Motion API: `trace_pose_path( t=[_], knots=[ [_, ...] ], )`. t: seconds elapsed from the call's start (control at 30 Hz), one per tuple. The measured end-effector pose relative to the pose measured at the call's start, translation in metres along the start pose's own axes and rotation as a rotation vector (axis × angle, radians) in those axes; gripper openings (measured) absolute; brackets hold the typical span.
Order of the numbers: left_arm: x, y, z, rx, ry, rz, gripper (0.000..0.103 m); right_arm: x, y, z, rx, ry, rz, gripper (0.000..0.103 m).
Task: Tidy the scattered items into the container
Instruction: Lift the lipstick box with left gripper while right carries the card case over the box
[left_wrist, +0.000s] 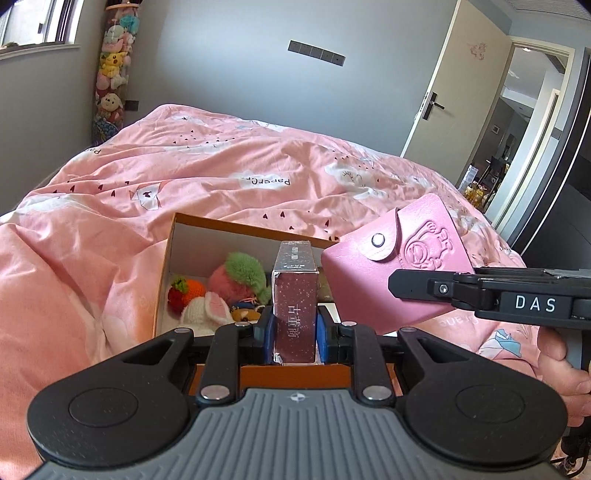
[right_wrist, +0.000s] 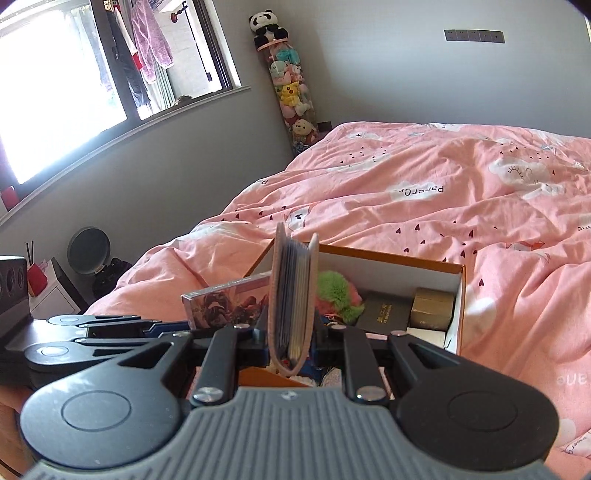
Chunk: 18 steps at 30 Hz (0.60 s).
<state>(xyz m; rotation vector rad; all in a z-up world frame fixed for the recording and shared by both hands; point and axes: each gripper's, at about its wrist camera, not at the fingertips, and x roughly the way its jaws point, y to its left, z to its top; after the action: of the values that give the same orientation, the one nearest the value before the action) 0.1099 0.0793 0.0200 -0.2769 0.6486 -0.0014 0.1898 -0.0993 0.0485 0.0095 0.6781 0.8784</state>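
Observation:
My left gripper (left_wrist: 295, 334) is shut on a dark red speckled carton (left_wrist: 295, 306), which stands upright between the blue pads. It hangs over the near edge of the orange box with white walls (left_wrist: 165, 266). A knitted strawberry (left_wrist: 181, 293), a pink plush with a green top (left_wrist: 236, 275) and a white bunny lie inside. My right gripper (right_wrist: 291, 345) is shut on a pink snap wallet (right_wrist: 293, 288), seen edge-on with its card sleeves showing. From the left wrist view the wallet (left_wrist: 388, 258) hangs just right of the carton, over the box.
The box (right_wrist: 457, 295) lies on a rumpled pink duvet (right_wrist: 443, 192) and also holds a black book (right_wrist: 384, 314) and a small brown carton (right_wrist: 432, 308). A tall tube of plush toys (right_wrist: 291, 99) stands in the corner. An open door (left_wrist: 436, 103) is at the right.

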Motion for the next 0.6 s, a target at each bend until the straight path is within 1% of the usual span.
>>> trace_pose_path(
  t=[0.27,0.6],
  knots=[
    [0.029,0.010,0.014,0.011,0.016,0.042,0.025,0.038,-0.009,0.009,-0.011,0.016,-0.026,0.020],
    [0.078,0.036,0.022,-0.036,0.100,0.061,0.025,0.085,-0.021,0.013,-0.007,0.055,-0.021,0.020]
  ],
)
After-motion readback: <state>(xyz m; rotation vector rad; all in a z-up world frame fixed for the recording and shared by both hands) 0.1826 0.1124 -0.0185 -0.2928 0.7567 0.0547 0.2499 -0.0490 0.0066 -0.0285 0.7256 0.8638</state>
